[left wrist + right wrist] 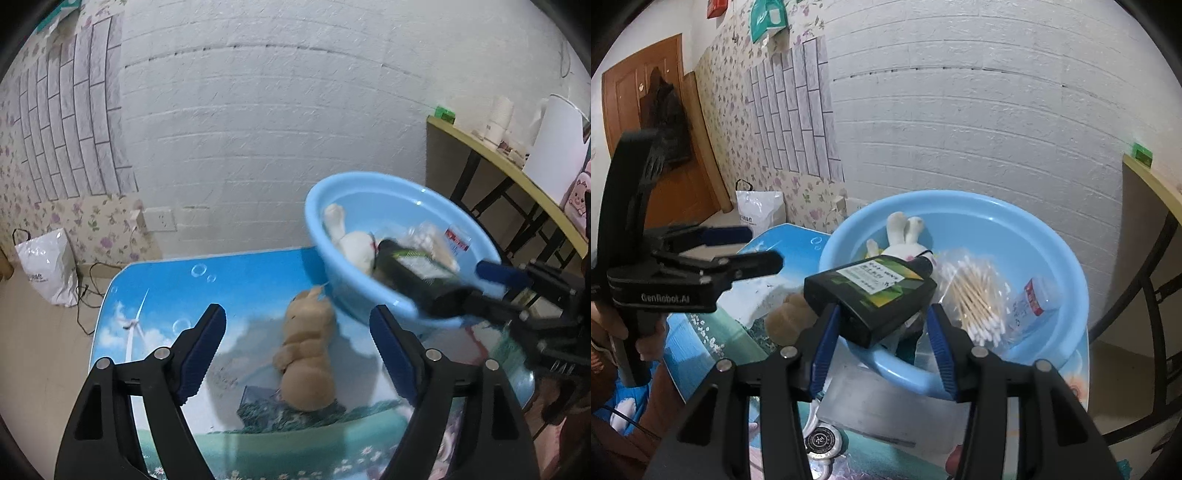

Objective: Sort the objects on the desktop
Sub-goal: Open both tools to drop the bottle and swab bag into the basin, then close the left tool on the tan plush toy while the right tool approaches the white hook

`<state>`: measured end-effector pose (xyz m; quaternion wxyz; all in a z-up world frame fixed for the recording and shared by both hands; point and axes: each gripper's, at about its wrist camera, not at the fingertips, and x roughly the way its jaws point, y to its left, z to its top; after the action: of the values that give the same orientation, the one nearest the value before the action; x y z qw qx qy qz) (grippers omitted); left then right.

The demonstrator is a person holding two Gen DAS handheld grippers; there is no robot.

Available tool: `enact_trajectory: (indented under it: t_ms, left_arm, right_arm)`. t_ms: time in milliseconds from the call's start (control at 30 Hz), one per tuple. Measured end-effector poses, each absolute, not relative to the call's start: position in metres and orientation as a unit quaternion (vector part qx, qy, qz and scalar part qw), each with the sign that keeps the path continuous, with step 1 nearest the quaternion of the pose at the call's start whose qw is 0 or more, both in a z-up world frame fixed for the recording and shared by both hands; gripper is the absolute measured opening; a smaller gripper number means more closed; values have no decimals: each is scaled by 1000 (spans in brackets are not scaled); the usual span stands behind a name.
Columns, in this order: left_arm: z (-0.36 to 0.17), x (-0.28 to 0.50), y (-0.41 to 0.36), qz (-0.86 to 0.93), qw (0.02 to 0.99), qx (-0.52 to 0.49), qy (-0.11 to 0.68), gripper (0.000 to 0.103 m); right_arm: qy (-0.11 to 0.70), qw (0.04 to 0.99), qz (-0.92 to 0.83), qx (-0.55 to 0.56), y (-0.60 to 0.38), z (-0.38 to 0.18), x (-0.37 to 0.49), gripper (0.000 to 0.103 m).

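**Over the basin rim: dark bottle sitting between the right jaws**

Closest to the right wrist camera, the right gripper (882, 328) is reaching forward with the dark green-labelled bottle (875, 291) lying between its blue pads; the left pad is pressing the bottle's side, the right one is showing a gap, so whether the jaws are truly clamped I cannot tell. The bottle is tilting, base toward the camera, cap pointing into the blue basin (1052, 251) and hanging over its near rim.

Inside the basin a white plush rabbit (905, 236) is lying toward the far side, a clear bag of cotton swabs (975, 295) is resting beside the bottle's cap, and a small clear packet with a red label (1036, 295) is sitting further right.

On the left, the left gripper (297, 332) is hovering above the printed blue surface (166, 280), its jaws standing wide apart and gripping nothing. Between them and a little beyond, a tan plush toy (308, 354) is lying on the surface, just beside the basin's near-left wall.

Beyond it all, a white brick-pattern wall (277, 110) is filling the background, with a white plastic bag (46, 266) sitting on the floor at its foot.
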<state>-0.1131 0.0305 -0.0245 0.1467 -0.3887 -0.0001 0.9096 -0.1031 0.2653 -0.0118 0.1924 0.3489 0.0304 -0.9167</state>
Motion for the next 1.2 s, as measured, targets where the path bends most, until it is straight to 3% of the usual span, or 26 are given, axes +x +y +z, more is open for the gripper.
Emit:
enact_trajectory:
  t_ms: [167,600,1000,1033,1067,1100,1200]
  left_arm:
    - [-39,-111,30,903,147,-404,-1,81]
    - [-65,-109,32,891,143,-431,8,81]
    - [-87,-113,48,878,163,-449,28,80]
    - [-88,-112,50,878,166,-449,31,78]
    - [-89,-111,52,877,172,-447,34,67]
    - [-90,-111,54,876,175,-448,38,46]
    - [-91,-110,55,876,175,-446,43,42]
  right_arm:
    - [23,164,-921,352,280,-14,-104,56]
    - [-7,8,-933,360,334,-19,-116,57]
    - [-72,6,-939,337,355,-21,-75,58]
    - [-75,10,-937,342,354,-24,-70,58]
    - [-77,13,-935,347,353,-26,-66,58]
    - [-76,17,-932,353,352,-29,-62,58]
    - [-74,28,-925,372,344,-40,-51,58]
